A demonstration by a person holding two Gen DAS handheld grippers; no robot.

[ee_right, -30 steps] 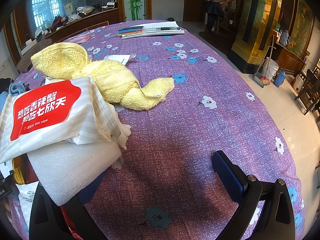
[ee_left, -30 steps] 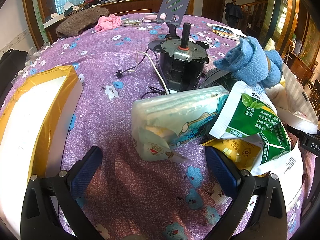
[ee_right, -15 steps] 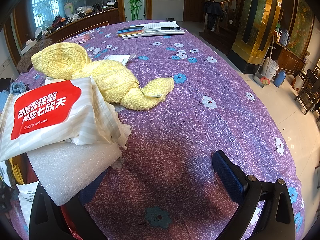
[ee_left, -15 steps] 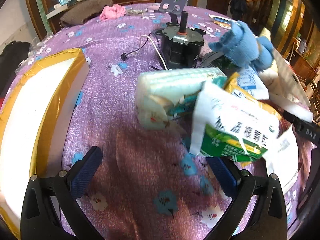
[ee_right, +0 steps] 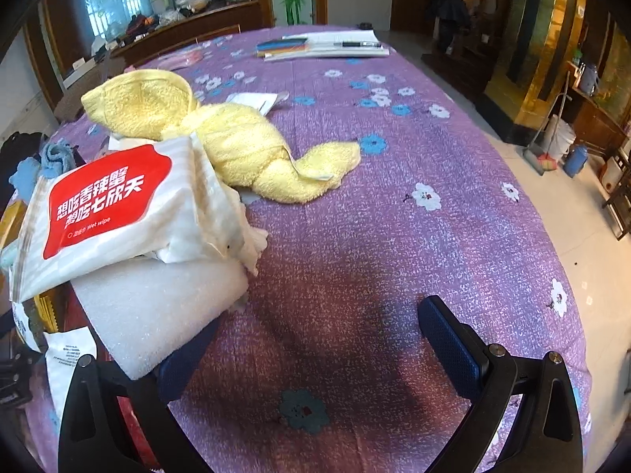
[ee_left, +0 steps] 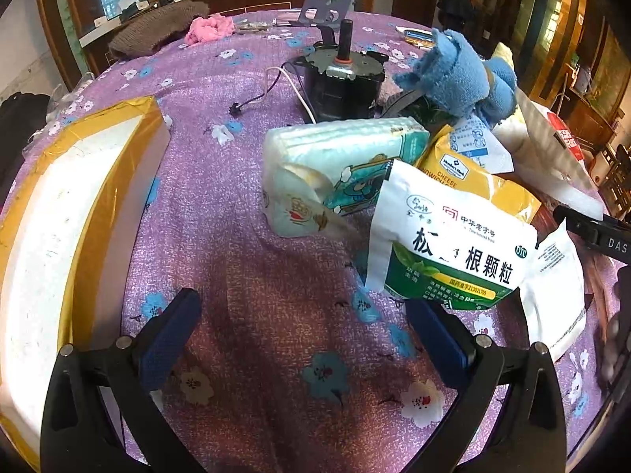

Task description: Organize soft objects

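left gripper point(ee_left: 303, 339): spread, empty | pale-green plastic tissue pack point(ee_left: 335, 173): seen ahead, apart | right gripper point(ee_right: 315, 351): spread, white foam block point(ee_right: 157, 311) over left finger | purple flowered tablecloth point(ee_right: 414, 205): bare rightward

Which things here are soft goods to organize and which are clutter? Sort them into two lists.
To organize: blue towel, yellow towel, tissue pack, wet wipe pack, foam sheet, pink cloth.

Lying about: black motor, phone stand, pen, green sachet, taped box.
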